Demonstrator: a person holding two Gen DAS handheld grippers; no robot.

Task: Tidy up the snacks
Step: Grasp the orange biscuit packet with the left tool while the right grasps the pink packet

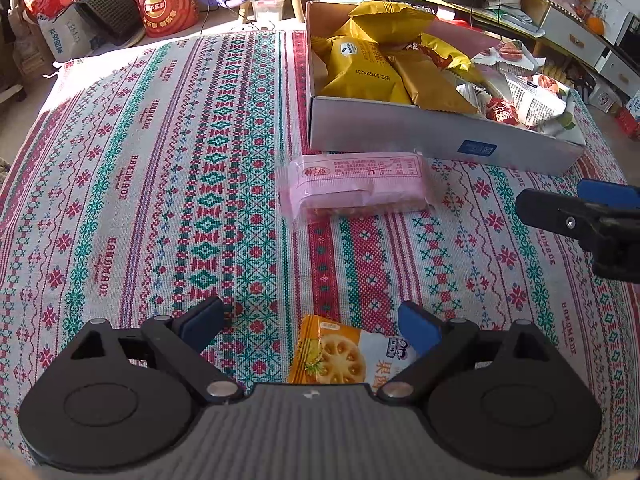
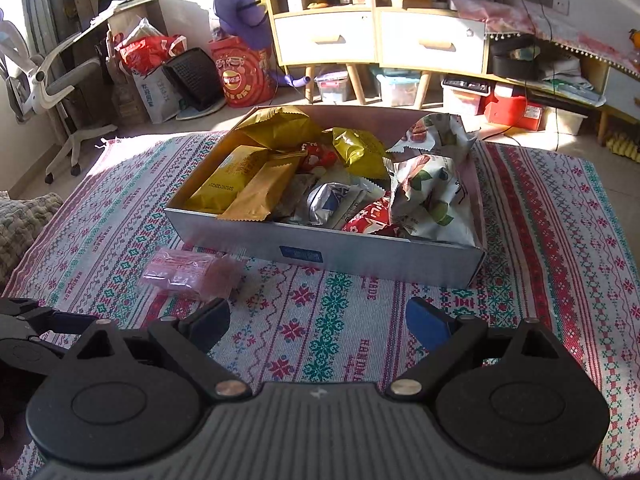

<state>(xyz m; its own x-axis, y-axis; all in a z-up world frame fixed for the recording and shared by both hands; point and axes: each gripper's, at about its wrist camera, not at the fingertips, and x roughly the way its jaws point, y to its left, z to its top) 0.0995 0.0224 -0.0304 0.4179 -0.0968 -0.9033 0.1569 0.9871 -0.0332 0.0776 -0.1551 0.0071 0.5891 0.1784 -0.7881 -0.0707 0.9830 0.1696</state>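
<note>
A grey cardboard box (image 1: 440, 130) full of snack packets stands on the patterned cloth; it also shows in the right wrist view (image 2: 360, 248). A pink snack packet (image 1: 354, 184) lies on the cloth just in front of the box's near left corner, and shows in the right wrist view (image 2: 192, 274). An orange snack packet (image 1: 338, 358) lies between the open fingers of my left gripper (image 1: 312, 320), low above the cloth. My right gripper (image 2: 318, 320) is open and empty, facing the box's front wall; it also shows at the right edge of the left wrist view (image 1: 580, 216).
The patterned cloth (image 1: 160, 200) covers the whole work surface. Beyond it are a red bag (image 2: 244, 76), a black basket (image 2: 196, 76), an office chair (image 2: 52, 92) and a wooden cabinet with drawers (image 2: 380, 36). My left gripper's body shows at the left edge (image 2: 28, 336).
</note>
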